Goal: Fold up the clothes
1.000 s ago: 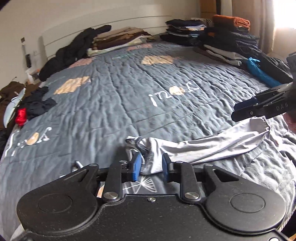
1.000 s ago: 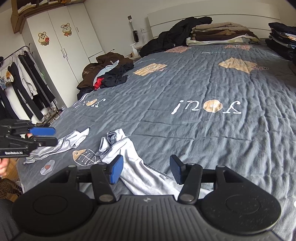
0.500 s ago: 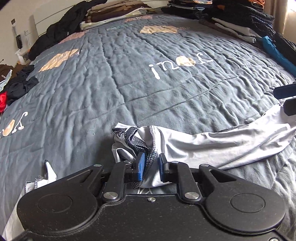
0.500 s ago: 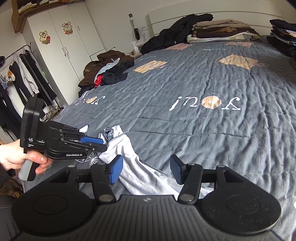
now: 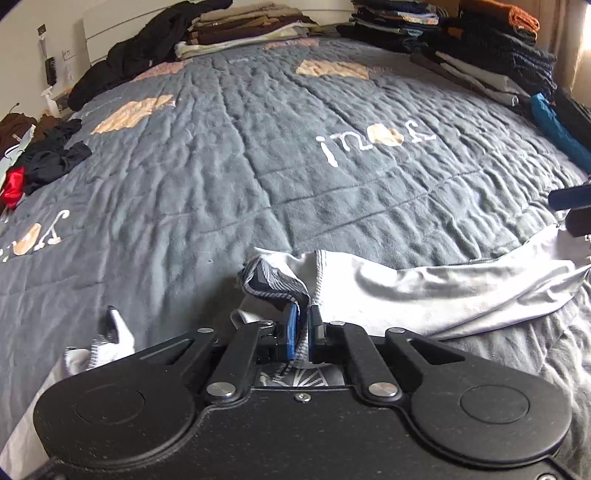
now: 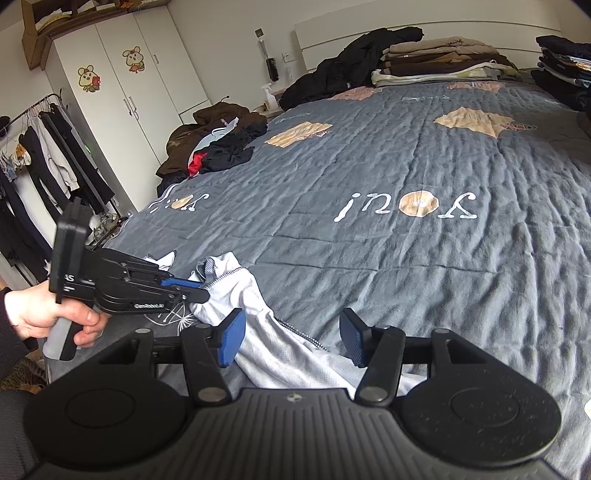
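Note:
A pale grey-white shirt (image 5: 424, 291) lies crumpled near the front edge of the grey quilted bed (image 5: 295, 166). My left gripper (image 5: 303, 314) is shut on the shirt's dark-trimmed collar (image 5: 273, 284), with fabric pinched between the blue pads. The right wrist view shows the same left gripper (image 6: 201, 290), held by a hand (image 6: 48, 317), gripping the shirt (image 6: 240, 291) at its neck end. My right gripper (image 6: 291, 328) stands open over the shirt's other end, cloth lying between and below its fingers without being pressed. Its tips (image 5: 570, 210) show at the right edge of the left wrist view.
Folded clothes are stacked at the headboard (image 5: 240, 33) and along the bed's right side (image 5: 480, 44). A loose dark pile with a red piece (image 5: 48, 155) sits at the left edge. A white wardrobe (image 6: 129, 74) and a clothes rack (image 6: 44, 147) stand beside the bed.
My left gripper has moved in over the shirt's collar and its jaws have closed on the fabric. The right gripper has stayed where it was, open.

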Action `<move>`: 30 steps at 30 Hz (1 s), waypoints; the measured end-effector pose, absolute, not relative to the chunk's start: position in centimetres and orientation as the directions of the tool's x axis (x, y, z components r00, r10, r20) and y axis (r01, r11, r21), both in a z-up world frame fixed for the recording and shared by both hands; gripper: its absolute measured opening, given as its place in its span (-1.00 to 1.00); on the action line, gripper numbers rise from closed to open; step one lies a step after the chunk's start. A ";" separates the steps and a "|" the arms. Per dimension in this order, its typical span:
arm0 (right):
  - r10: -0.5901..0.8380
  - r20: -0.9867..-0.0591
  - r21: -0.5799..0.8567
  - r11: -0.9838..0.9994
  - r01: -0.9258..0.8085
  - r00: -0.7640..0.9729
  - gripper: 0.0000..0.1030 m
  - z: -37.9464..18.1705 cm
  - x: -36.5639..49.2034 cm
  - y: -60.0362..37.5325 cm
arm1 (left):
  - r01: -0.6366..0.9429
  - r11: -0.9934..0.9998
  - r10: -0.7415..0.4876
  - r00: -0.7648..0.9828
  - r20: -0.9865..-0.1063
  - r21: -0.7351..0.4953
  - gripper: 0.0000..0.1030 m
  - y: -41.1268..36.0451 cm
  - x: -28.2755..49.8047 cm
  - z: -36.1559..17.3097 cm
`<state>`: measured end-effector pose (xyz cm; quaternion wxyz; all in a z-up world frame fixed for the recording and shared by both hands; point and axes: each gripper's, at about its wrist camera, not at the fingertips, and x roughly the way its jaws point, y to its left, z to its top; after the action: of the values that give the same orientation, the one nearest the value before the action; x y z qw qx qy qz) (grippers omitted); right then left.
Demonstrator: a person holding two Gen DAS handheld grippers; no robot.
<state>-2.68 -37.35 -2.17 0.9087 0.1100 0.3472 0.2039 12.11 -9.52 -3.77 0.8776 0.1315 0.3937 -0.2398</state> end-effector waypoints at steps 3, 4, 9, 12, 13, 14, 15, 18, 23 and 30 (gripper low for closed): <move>0.451 -0.582 0.345 0.891 -0.296 0.677 0.08 -2.1 -2.7 -37.4 | 0.489 0.872 -0.323 0.603 -0.730 0.018 -0.93 -7.4 11.4 -1.2; 0.452 -0.581 0.345 0.890 -0.297 0.677 0.08 -2.0 -2.8 -37.3 | 0.480 0.877 -0.316 0.616 -0.722 0.025 -0.93 -6.9 11.2 -0.5; 0.447 -0.581 0.343 0.892 -0.294 0.680 0.08 -1.9 -2.9 -37.4 | 0.484 0.875 -0.324 0.582 -0.746 -0.002 -0.90 -6.5 11.0 -0.7; 0.442 -0.582 0.343 0.895 -0.287 0.683 0.08 -1.9 -2.9 -37.4 | 0.493 0.870 -0.341 0.571 -0.747 -0.021 -0.63 -7.8 10.9 -2.2; 0.439 -0.582 0.342 0.896 -0.285 0.684 0.08 -1.9 -3.0 -37.4 | 0.493 0.869 -0.352 0.567 -0.745 -0.036 -0.41 -8.3 11.0 -2.8; 0.439 -0.582 0.342 0.896 -0.284 0.685 0.08 -1.8 -3.0 -37.4 | 0.493 0.868 -0.368 0.563 -0.740 -0.057 -0.32 -8.5 11.0 -3.2; 0.439 -0.581 0.342 0.896 -0.285 0.686 0.08 -1.8 -3.0 -37.4 | 0.492 0.867 -0.385 0.560 -0.734 -0.078 -0.32 -8.7 11.1 -3.6; 0.441 -0.578 0.342 0.895 -0.287 0.686 0.08 -1.8 -3.0 -37.4 | 0.480 0.870 -0.402 0.565 -0.720 -0.109 -0.32 -9.3 11.3 -4.6; 0.436 -0.583 0.343 0.897 -0.278 0.685 0.08 -2.1 -2.6 -37.6 | 0.429 0.896 -0.364 0.567 -0.739 -0.112 -0.33 -9.5 12.9 -6.1; 0.437 -0.583 0.349 0.896 -0.275 0.685 0.11 -2.3 -2.1 -37.4 | 0.391 0.906 -0.376 0.567 -0.733 -0.162 -0.91 -8.6 14.3 -6.9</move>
<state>-2.07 -37.36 -2.27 0.9103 0.1175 0.3454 0.1955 14.29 -8.65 -6.86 0.8852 0.0092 0.4118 -0.2165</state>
